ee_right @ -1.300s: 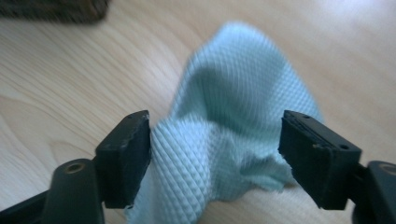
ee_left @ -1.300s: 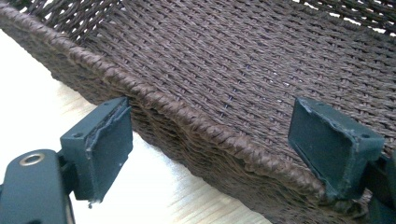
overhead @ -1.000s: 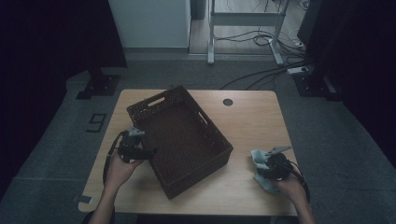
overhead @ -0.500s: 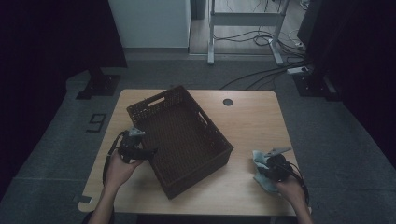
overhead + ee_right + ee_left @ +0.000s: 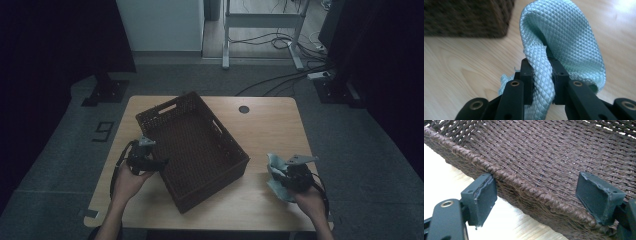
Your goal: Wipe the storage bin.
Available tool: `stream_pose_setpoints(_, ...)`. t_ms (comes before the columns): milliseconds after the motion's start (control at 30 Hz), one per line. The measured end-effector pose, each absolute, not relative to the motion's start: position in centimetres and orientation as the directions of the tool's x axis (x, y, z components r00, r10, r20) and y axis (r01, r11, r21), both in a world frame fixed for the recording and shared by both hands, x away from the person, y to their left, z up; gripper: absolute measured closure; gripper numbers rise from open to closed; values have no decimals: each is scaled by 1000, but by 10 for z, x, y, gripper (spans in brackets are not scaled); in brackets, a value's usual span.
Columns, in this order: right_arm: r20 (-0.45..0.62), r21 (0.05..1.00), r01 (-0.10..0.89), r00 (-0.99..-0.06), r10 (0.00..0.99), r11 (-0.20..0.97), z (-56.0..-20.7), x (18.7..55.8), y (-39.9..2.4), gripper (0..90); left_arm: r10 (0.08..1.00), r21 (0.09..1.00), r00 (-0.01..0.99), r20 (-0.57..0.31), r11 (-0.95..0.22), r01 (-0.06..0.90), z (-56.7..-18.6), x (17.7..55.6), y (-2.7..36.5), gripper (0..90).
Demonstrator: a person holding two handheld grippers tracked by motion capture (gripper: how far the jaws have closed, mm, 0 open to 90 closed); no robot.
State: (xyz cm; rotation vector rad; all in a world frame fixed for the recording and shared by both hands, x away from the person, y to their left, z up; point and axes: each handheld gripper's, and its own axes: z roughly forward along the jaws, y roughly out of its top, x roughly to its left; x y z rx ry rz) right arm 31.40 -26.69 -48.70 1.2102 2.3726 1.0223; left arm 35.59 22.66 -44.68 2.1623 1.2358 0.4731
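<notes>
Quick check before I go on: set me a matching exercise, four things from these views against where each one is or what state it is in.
Things:
1. left tool
2. right tool
3. wicker basket
4. grommet hole

States:
A. dark, round, in the tabletop beyond the basket
B. pinching a fold of pale green cloth
C. open, astride the basket's rim
D. brown, nothing inside, askew on the wooden table

Pairs: 1-C, 2-B, 3-D, 4-A
</notes>
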Motion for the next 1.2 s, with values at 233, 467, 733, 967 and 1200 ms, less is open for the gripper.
stream_pose_setpoints(233, 74, 760, 528, -649, 758, 379, -473, 310, -249, 744, 869, 640, 493, 34, -397, 657, -447, 354, 222, 175)
stream_pose_setpoints(467, 64, 785, 488, -677, 733, 382, -465, 312, -231, 744, 863, 616, 498, 84, -438, 655, -448, 352, 215, 154)
stream_pose_setpoints(733, 44, 788, 462, -703, 710, 408, -463, 321, -209, 741, 865, 618, 495, 81, -433, 656, -448, 352, 215, 160)
stream_pose_setpoints(967, 22, 781, 441, -727, 687, 442, -462, 326, -190, 742, 868, 621, 490, 75, -425, 658, -448, 352, 215, 166)
stream_pose_setpoints(1200, 9, 774, 436, -732, 681, 459, -462, 329, -184, 742, 871, 621, 486, 73, -421, 661, -448, 352, 214, 166)
